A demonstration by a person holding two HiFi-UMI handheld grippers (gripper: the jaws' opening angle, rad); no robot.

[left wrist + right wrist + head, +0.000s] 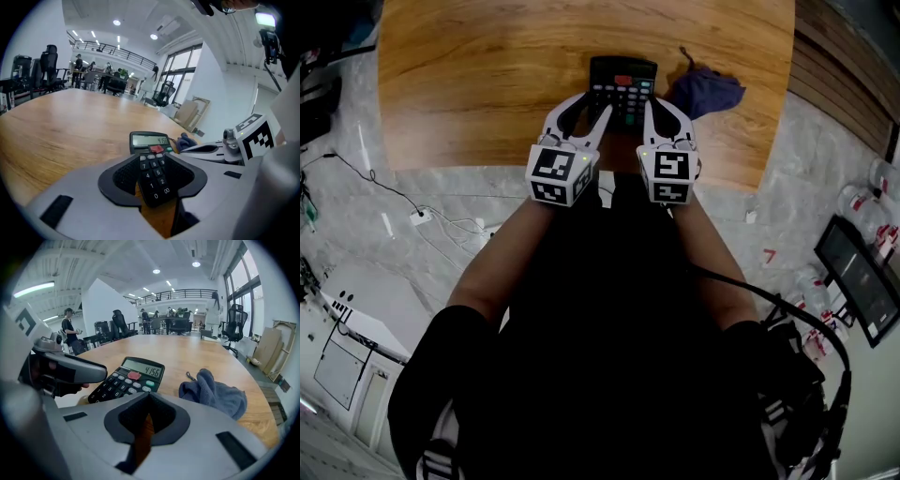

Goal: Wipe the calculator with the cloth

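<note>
Two tools, head view: side by side at near edge of wooden surface [487, 75], marker cubes toward the person, forearms below.
Left tool [593, 103], head view: tips over near-left part of calculator [623, 84].
Right tool [661, 105], head view: at near-right side of calculator, apart from cloth [705, 92].
Calculator, head view: black, on surface near its front edge, display end away from the person.
Cloth, head view: blue-purple, crumpled, on surface just right of calculator.
Left tool [153, 159], left gripper view: clamped on near end of calculator [153, 176], keypad showing between the two pads.
Calculator display, left gripper view: lit, red key just below it.
Cloth [186, 140], left gripper view: small blue lump past calculator's right side, on surface [61, 126].
Right tool [201, 150], left gripper view: to the right, beside calculator.
Right tool [149, 397], right gripper view: closed, tips touching, nothing held, only wood of surface [197, 357] showing through the hollow.
Calculator [129, 378], right gripper view: ahead and left, display reading 4156.
Left tool [65, 369], right gripper view: over calculator's left edge.
Cloth [215, 392], right gripper view: ahead and right, bunched, near calculator, not touching it.
</note>
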